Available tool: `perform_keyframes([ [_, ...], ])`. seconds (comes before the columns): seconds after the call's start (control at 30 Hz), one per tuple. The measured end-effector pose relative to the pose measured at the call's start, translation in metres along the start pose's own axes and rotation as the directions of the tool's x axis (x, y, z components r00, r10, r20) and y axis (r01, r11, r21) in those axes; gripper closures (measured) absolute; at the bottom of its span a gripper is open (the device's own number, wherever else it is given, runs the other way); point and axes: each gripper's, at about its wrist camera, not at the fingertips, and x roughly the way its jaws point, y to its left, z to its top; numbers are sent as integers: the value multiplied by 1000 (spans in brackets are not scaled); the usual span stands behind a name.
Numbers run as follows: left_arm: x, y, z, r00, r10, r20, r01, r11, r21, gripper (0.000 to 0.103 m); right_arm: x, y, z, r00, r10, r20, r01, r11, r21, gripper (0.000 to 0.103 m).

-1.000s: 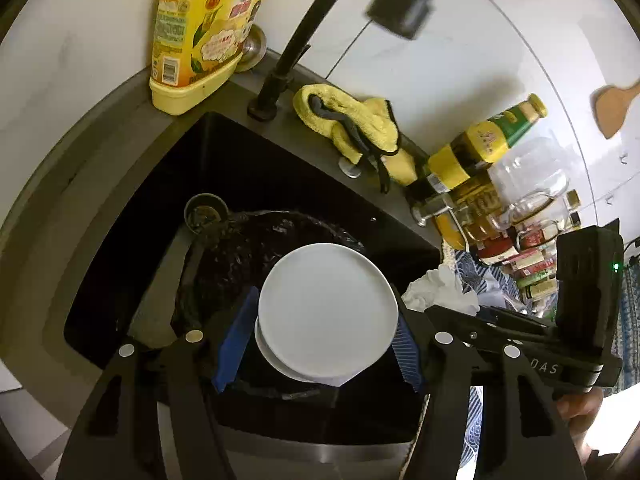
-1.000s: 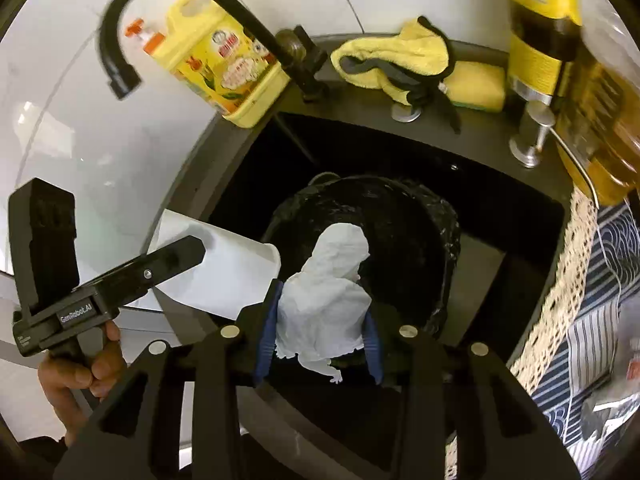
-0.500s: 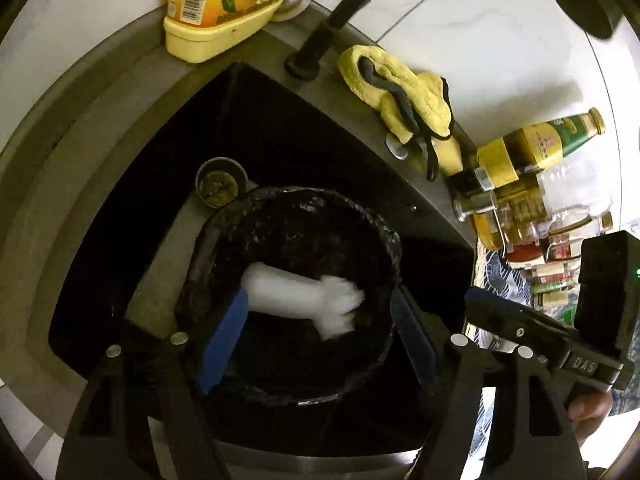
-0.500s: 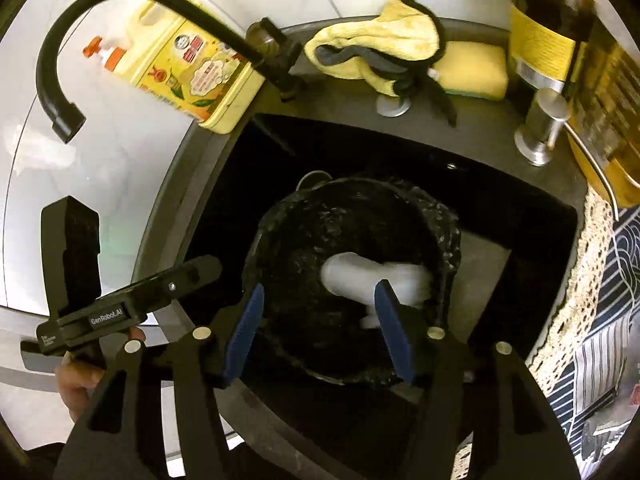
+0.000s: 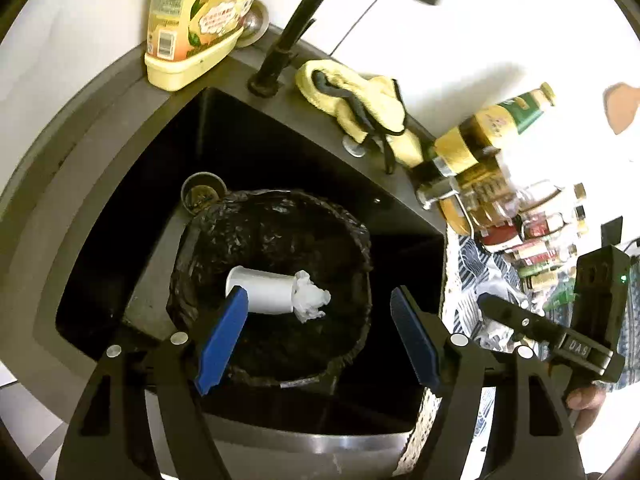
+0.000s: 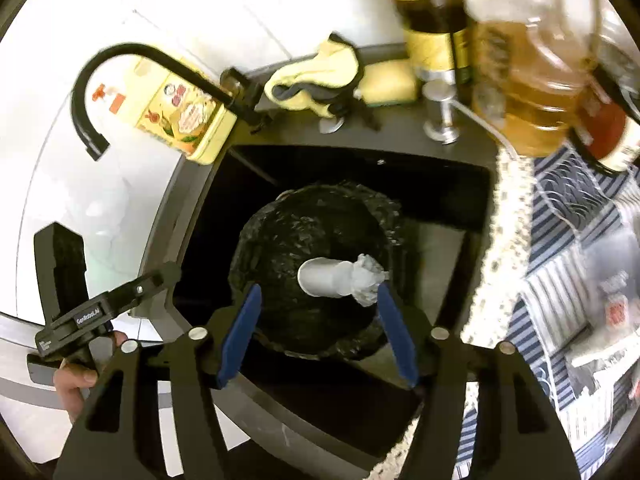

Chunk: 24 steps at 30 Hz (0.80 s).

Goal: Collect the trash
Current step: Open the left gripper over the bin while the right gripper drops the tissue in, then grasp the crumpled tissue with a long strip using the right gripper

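A: Any lettering legible?
B: "GenRobot.AI" on the left gripper [image 6: 90,314] body, seen from the right wrist; "DAS" on the right gripper [image 5: 578,347]; the yellow bottle [image 5: 196,12] label's print is too small to read.

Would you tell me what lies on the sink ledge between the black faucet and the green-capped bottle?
A crumpled yellow cloth lies there, between faucet and bottle, in the left wrist view.

Two wrist fisheyes, both angled steeply down over the sink [image 5: 120,208], close above, sharing the lined bin [image 5: 272,240] [image 6: 316,248], faucet [image 6: 132,64], yellow cloth [image 5: 360,104].
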Motion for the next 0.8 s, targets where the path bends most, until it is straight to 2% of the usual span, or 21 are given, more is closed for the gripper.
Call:
perform_keyframes([
  [0.23, -13, -14, -16, 1000, -11, -2, 11, 999, 41, 31, -37, -11, -24, 998, 20, 63, -23, 999, 46, 36],
  [0.5, -24, -41, -31, 999, -52, 6, 51, 994, 97, 31, -62, -25, -49, 994, -6, 112, -1, 998, 68, 34],
  [0.6, -13, -49, -43, 999, -47, -11, 48, 990, 132, 31, -59, -40, -67, 994, -51, 91, 42, 994, 96, 33],
  [0.7, 1, -55, -54, 996, -68, -51, 74, 988, 134, 31, -56, -55, -86, 997, -56, 50, 49, 990, 132, 33],
  [0.8, 13, -62, -64, 995, -67, -71, 77, 988, 137, 31, -63, -74, -107, 995, -98, 32, 92, 984, 153, 33],
])
